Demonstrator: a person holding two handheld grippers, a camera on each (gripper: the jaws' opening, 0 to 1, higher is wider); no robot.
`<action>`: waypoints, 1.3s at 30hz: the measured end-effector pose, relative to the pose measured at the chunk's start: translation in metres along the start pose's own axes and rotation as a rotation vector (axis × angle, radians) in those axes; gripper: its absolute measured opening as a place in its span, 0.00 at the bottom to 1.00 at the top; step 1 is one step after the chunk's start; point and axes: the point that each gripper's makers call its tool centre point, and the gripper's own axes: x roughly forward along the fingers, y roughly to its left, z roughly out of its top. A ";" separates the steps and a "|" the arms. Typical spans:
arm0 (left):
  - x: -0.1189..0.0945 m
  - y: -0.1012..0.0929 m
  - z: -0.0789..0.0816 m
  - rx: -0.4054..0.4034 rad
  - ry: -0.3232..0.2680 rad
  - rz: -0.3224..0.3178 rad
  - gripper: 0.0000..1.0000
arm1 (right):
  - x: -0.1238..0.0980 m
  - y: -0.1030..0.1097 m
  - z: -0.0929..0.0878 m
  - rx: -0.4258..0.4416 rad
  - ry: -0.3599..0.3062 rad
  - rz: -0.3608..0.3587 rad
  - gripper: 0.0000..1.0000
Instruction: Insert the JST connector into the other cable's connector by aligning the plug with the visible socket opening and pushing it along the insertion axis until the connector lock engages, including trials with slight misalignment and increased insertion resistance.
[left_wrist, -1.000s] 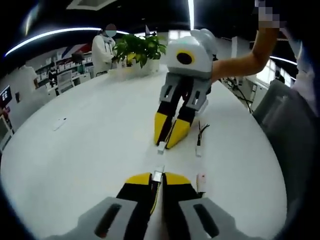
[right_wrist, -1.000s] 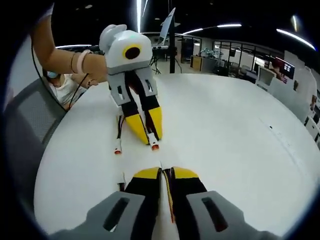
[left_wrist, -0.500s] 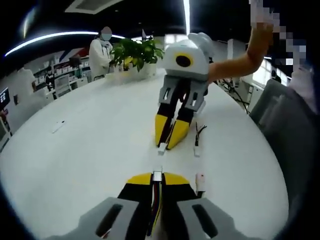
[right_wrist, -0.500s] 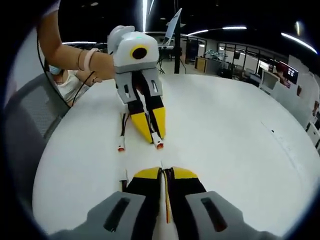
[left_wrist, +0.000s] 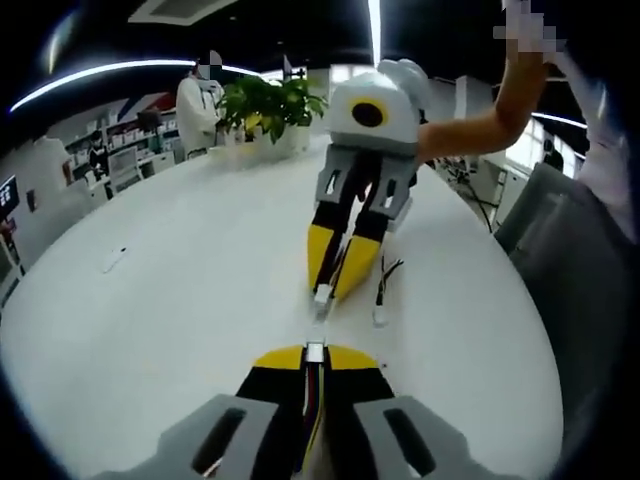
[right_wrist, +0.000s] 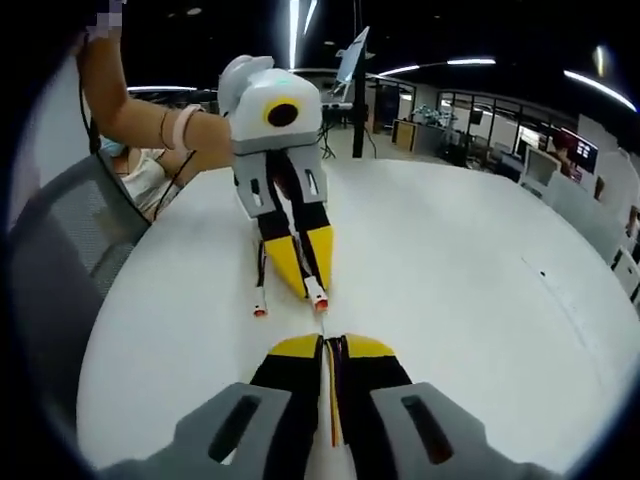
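Connectors face each other just above the white table (left_wrist: 150, 300): a white plug (left_wrist: 315, 351) clamped in my left gripper (left_wrist: 314, 360), its red-tipped mate (right_wrist: 319, 303) clamped in my right gripper (left_wrist: 333, 285). I should square both axes, then push straight, steadily.

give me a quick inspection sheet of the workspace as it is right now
surface: round white table, mostly bare
job's things: white connector at the left gripper tips; red-tipped connector at that gripper's tips in the right gripper view; another white connector at the right gripper tips
clutter: spare lead beside the right gripper; small white item far off
grippers: both shut, tips facing, a gap between them
cables: wires run back between the left gripper's jaws
surroundings: potted plant, standing person, office desks
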 end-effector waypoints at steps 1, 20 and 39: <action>-0.001 -0.001 0.002 0.004 -0.003 -0.002 0.00 | -0.002 0.001 0.003 -0.008 -0.005 0.002 0.03; -0.011 -0.019 0.026 0.063 -0.016 -0.045 0.00 | -0.006 0.015 0.016 -0.062 -0.020 0.049 0.03; -0.009 -0.022 0.021 0.068 0.005 -0.069 0.00 | -0.005 0.021 0.013 -0.098 0.005 0.075 0.03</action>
